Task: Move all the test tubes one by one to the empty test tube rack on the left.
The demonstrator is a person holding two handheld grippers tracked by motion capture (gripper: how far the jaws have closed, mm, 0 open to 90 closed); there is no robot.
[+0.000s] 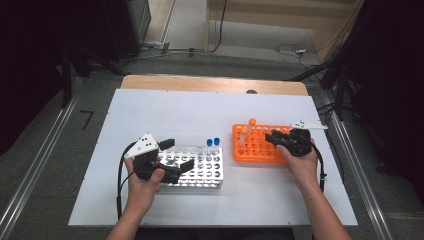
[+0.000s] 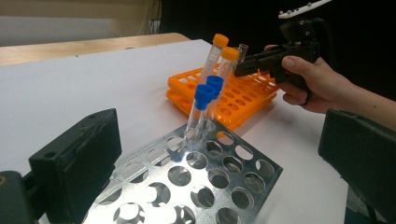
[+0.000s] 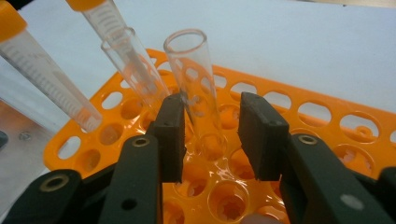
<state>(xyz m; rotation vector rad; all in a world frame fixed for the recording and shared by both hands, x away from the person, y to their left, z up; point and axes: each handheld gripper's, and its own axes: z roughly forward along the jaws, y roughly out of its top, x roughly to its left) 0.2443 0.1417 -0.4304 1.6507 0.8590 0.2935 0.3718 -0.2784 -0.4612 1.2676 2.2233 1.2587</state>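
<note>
While the person's left hand (image 1: 142, 187) holds the left gripper (image 1: 176, 156) over the near-left part of a metal rack (image 1: 202, 170), its two black jaws stand wide apart with nothing between them; in the left gripper view the perforated metal top lies in the gap between the jaws. Two blue-capped tubes (image 2: 203, 112) stand tilted in holes toward the far side of that rack. Just to its right on the white table (image 1: 165, 107) sits an orange rack (image 1: 250, 145), apart from the metal one. Two orange-capped tubes (image 2: 219, 58) lean in the orange rack's left end. The right hand (image 1: 302, 162) holds the right gripper (image 3: 210, 135) over the orange rack from its right side. In the right gripper view its jaws are partly open on either side of an uncapped clear glass tube (image 3: 198, 98) that stands slightly tilted in a hole of the orange rack; the left pad seems to touch or nearly touch the glass, while a clear gap shows at the right pad, so the tube is not clamped. A second open clear tube (image 3: 133, 70) leans just beside it
</note>
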